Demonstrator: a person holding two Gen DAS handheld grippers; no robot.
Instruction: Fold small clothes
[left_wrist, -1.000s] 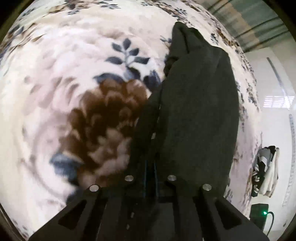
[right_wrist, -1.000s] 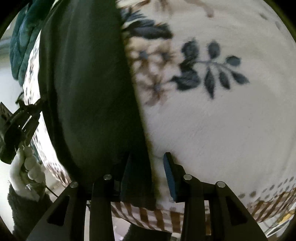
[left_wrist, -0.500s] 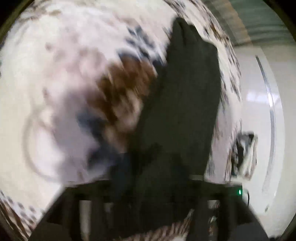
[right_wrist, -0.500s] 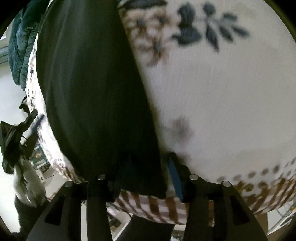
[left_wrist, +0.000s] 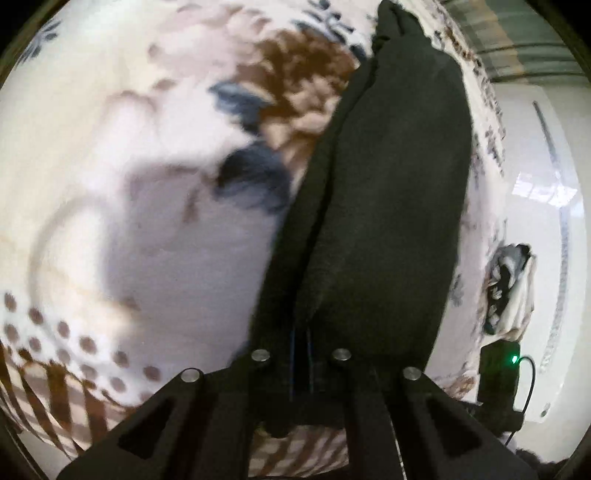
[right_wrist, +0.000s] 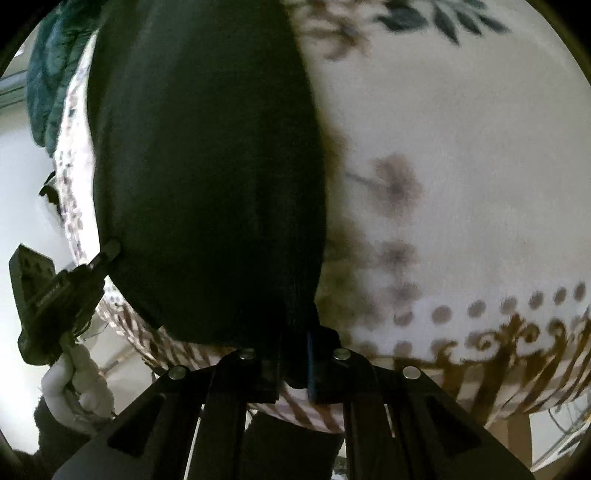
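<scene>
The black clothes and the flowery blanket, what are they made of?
The black garment looks like soft matte knit, maybe cotton: no shine, limp folds. The flowery blanket looks like plush fleece, with a fuzzy printed surface. The blur leaves both uncertain.

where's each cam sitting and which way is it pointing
Left wrist view: rides on the left tongs, looks steeply down along them at the dark garment on the floral blanket; tongs shut on the cloth's near edge.
Right wrist view: rides on the right tongs, same downward look from the garment's other end; tongs just closed on its corner. The left tongs and a white-gloved hand show far left.
Shared: the garment and the blanket.
</scene>
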